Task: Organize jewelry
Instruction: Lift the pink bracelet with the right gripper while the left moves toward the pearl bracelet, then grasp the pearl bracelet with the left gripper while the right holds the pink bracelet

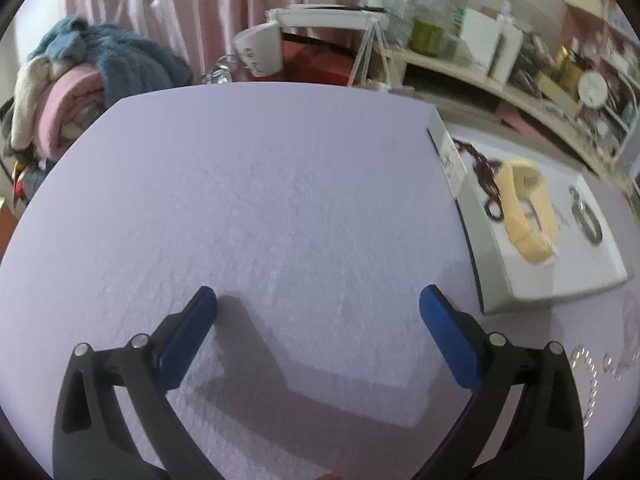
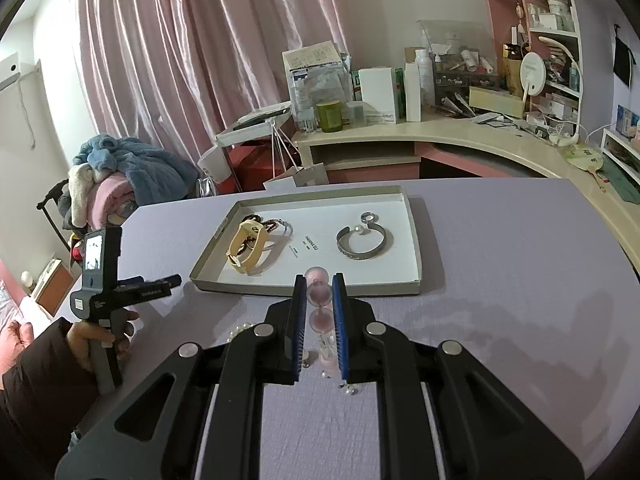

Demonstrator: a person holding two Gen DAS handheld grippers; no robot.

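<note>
Right wrist view: right gripper (image 2: 320,294) pinching pink beads (image 2: 320,294) near tray's (image 2: 416,240) front edge. Left gripper (image 1: 318,312) spread wide, holding nothing. Yellow band (image 2: 246,250) and silver bangle (image 2: 362,242) already inside; pearls (image 2: 242,330) left on table (image 2: 500,260).

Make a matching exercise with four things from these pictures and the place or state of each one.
Things:
1. yellow band
2. silver cuff
3. pink bead bracelet
4. left gripper

Places or states:
A. held between shut jaws
B. left part of the tray
C. jaws open, holding nothing
D. right part of the tray

Pairs: 1-B, 2-D, 3-A, 4-C
</note>
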